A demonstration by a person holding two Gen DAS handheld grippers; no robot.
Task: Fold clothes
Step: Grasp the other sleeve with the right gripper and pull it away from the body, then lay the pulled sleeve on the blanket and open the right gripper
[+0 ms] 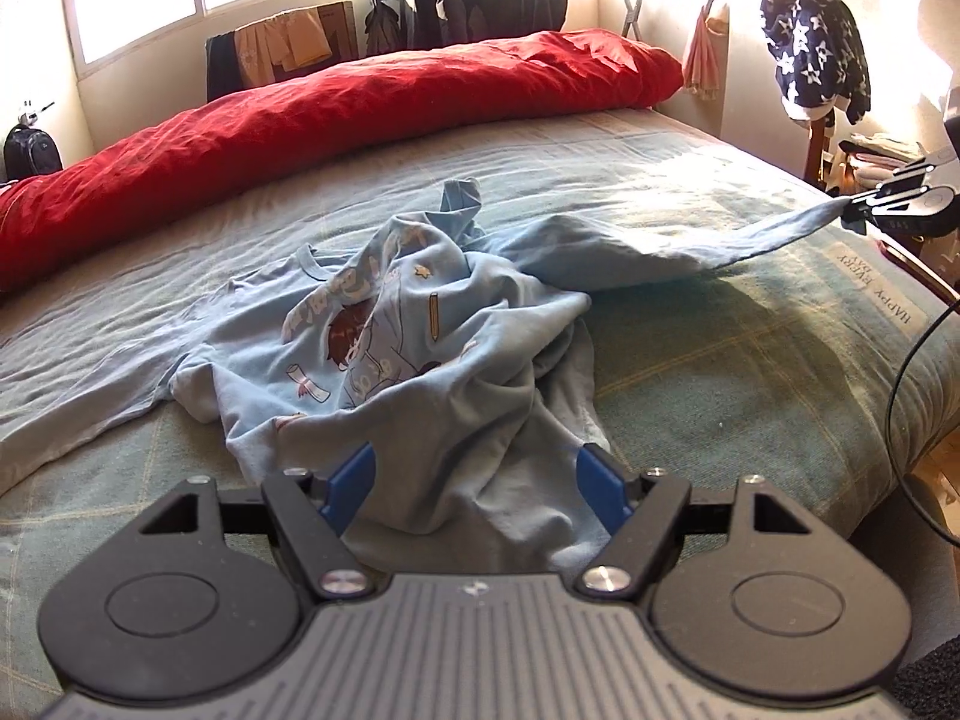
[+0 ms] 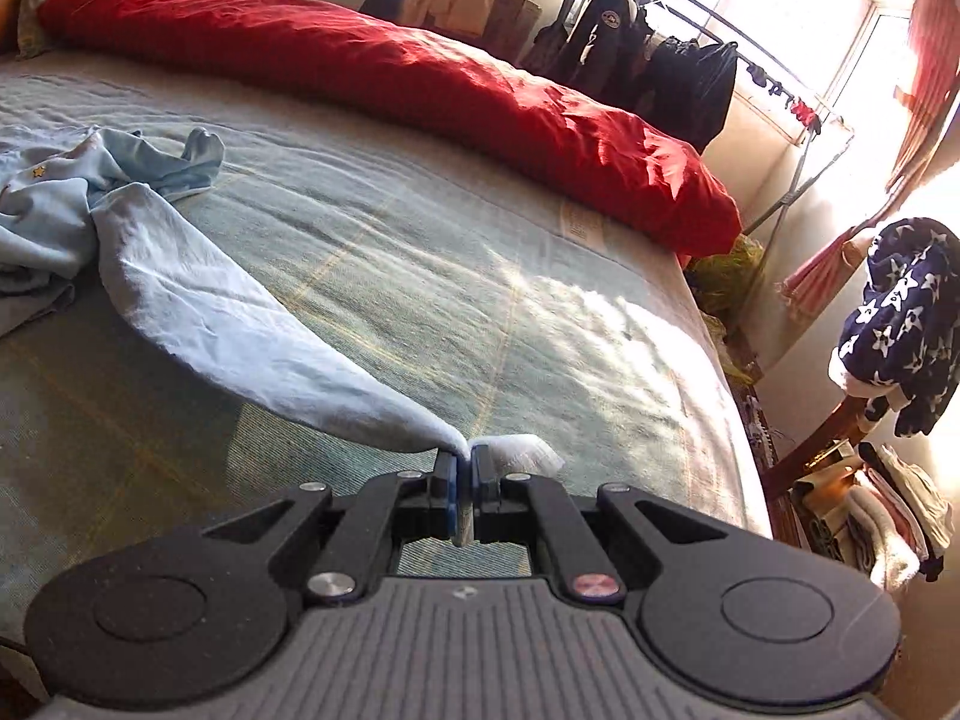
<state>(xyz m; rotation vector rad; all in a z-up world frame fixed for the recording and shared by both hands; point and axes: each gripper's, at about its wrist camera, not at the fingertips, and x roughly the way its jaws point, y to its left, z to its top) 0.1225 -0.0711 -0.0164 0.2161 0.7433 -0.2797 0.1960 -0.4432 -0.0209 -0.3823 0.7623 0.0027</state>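
Note:
A light blue shirt (image 1: 420,330) with a cartoon print lies crumpled on the bed. My left gripper (image 1: 477,480) is open, its blue fingers either side of the shirt's near bunched part, with cloth lying between them. My right gripper (image 2: 463,462) is shut on the end of a sleeve (image 2: 240,324), which stretches taut from the heap. In the left wrist view the right gripper (image 1: 852,207) shows at the far right, holding the sleeve (image 1: 690,240) lifted above the bed.
The bed (image 1: 720,372) has a grey-green cover. A long red duvet (image 1: 336,108) lies along its far side. Dark clothes hang on a rack (image 2: 660,60) by the window. A star-patterned garment (image 2: 906,312) drapes over a chair by the bed's edge. A black cable (image 1: 906,384) hangs at right.

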